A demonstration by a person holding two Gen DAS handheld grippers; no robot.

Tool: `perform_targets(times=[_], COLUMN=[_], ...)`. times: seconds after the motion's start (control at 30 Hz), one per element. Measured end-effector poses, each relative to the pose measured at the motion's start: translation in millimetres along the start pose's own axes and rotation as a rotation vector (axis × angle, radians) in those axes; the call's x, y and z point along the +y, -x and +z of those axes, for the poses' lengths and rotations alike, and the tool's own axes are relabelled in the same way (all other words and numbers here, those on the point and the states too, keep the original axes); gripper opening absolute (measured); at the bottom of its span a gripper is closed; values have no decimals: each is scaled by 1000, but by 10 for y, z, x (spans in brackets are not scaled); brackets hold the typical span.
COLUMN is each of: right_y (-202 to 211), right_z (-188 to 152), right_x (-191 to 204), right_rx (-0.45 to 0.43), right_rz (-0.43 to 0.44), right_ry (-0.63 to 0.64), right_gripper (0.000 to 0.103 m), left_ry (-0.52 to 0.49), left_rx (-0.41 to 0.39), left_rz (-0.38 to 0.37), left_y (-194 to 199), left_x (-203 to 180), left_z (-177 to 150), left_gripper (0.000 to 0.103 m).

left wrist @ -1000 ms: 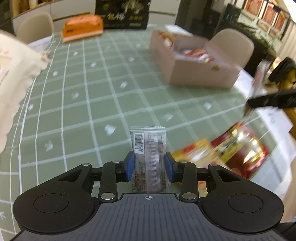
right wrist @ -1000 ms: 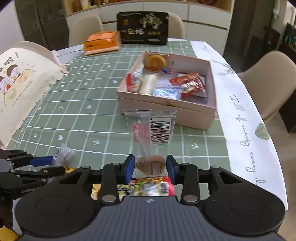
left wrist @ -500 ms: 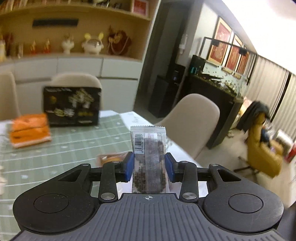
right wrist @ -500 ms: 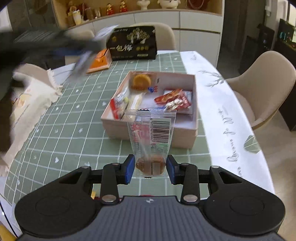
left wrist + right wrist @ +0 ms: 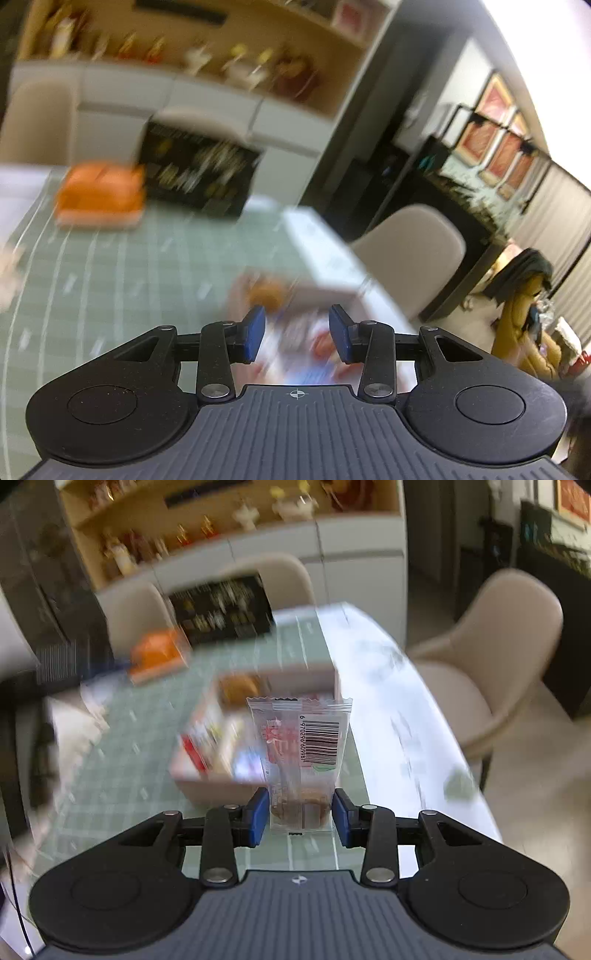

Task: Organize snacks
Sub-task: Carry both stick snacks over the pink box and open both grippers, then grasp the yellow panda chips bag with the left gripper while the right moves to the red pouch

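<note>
My left gripper is open and empty, its blue pads apart, above the blurred pink snack box that holds several snacks. My right gripper is shut on a clear snack packet with a barcode and a brown cake inside, held upright above the table in front of the pink box. Both views are blurred by motion.
An orange box and a black gift box stand at the far end of the green checked tablecloth. Beige chairs stand around the table. A white bag lies at the left.
My left gripper has opened and the dark snack packet it held is gone from its pads; it now tilts down over the box. My right gripper has moved closer to the box with its packet.
</note>
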State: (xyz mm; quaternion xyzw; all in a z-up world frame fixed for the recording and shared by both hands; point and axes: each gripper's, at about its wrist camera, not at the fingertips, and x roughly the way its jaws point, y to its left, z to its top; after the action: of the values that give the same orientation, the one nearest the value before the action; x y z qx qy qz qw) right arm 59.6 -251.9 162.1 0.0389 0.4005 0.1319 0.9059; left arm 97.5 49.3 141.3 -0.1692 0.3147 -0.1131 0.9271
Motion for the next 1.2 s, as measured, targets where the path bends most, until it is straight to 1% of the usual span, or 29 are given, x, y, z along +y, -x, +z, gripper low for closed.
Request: perform_targets(times=[0.07, 0.13, 0.17, 0.2, 0.23, 0.27, 0.3, 0.37, 0.43, 0.53, 0.67, 0.73, 0.8, 0.87, 0.93, 0.97, 1.0, 1.07, 1.2], right_y=[63, 35, -13, -87, -186, -281, -379, -485, -522, -551, -525, -504, -442, -447, -442, -446, -450, -468, -602], right_z=[268, 608, 778, 944, 1087, 1186, 1249, 1260, 1163, 893, 336, 32, -284, -580, -873, -1029, -1158, -1335, -1502], right_x=[103, 229, 276, 308, 338, 367, 404, 454, 481, 543, 692, 792, 872, 943, 1028, 1095, 1166, 1257, 1329], right_rx=[-38, -54, -58, -60, -50, -42, -42, -26, -8, 27, 94, 122, 168, 243, 306, 332, 349, 366, 397], right_rz=[24, 55, 77, 97, 97, 77, 40, -17, -16, -27, -62, -69, -48, 8, 63, 89, 99, 98, 126], right_ry=[31, 46, 38, 24, 13, 4, 5, 15, 5, 5, 70, 116, 134, 125, 106, 112, 125, 129, 56], right_gripper=[37, 38, 43, 54, 62, 68, 68, 68, 68, 68, 68, 68, 68, 68, 61, 51, 44, 43, 40], left_ry=[66, 121, 137, 140, 137, 127, 115, 91, 79, 78, 64, 59, 74, 90, 86, 85, 85, 95, 119], left_rx=[60, 101, 122, 141, 159, 175, 188, 224, 259, 316, 372, 397, 427, 452, 464, 462, 456, 445, 399], left_rz=[25, 46, 61, 74, 90, 103, 110, 118, 115, 91, 48, 8, -36, -70, -87, -82, -77, -70, -74], left_y=[51, 86, 112, 144, 179, 231, 302, 402, 479, 574, 628, 666, 691, 700, 681, 663, 648, 616, 618], left_x=[177, 327, 383, 423, 460, 486, 506, 559, 614, 686, 693, 663, 635, 614, 580, 565, 553, 535, 500], left_z=[-210, -384, -473, -538, -602, -674, -745, -884, -1025, -1229, -1390, -1476, -1559, -1634, -1686, -1704, -1716, -1721, -1674], left_gripper=[43, 43, 43, 43, 43, 43, 43, 43, 43, 43, 43, 43, 43, 43, 43, 43, 43, 43, 43])
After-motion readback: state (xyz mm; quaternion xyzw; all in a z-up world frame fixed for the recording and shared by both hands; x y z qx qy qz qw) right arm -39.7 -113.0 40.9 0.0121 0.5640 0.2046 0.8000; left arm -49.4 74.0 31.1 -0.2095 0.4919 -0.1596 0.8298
